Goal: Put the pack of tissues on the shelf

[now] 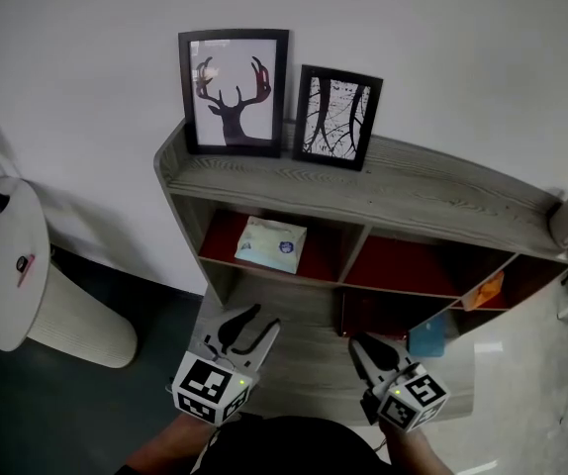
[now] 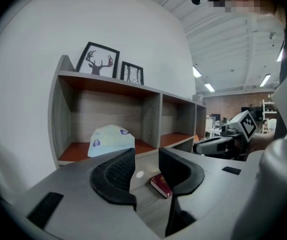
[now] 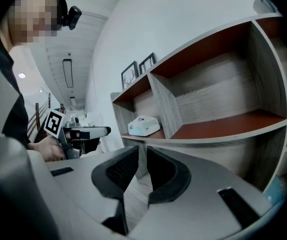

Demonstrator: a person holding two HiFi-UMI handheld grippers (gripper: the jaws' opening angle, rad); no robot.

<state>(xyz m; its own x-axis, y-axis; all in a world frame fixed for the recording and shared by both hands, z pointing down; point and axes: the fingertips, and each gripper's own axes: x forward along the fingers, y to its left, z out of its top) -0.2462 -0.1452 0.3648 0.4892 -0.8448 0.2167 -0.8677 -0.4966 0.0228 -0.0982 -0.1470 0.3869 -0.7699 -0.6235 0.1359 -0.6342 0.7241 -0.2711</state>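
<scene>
Pale blue-white plastic film, soft-looking: the pack of tissues (image 1: 271, 244) lies flat in the top-left compartment of the shelf (image 1: 383, 201). It rests on the red-brown board, clear of both side walls as far as the head view shows.

Handling, my estimate:
- Light, and squashy under the film. It should give under the pads rather than resist.
- The film is probably slick, so a shallow pinch at a corner could slide off.
- Not fragile. A firm squeeze would dent it and no more.
- Best hold: across the short width at mid-body, pads on the two long edges, jaws set wider than the pack first.

Claws:
- Left gripper (image 1: 252, 327): jaws apart, nothing between the pads. Only the lower wooden board and a dark red book (image 2: 161, 185) show through the gap.
- Right gripper (image 1: 365, 352): jaws nearly together with a narrow slit left, also empty.

Pack relative to the claws:
- In the left gripper view the pack (image 2: 112, 140) sits beyond and above the left jaw, a little left of the line the jaws point along. There is no contact, and open space lies in front of the compartment's edge.
- In the right gripper view the pack (image 3: 144, 126) is well apart and off to the left, past the upright divider.
- In the head view the pack lies ahead of the left gripper, one level up.

Judgement: the pack is already on the shelf and neither claw is touching it, so placement looks done.
</scene>
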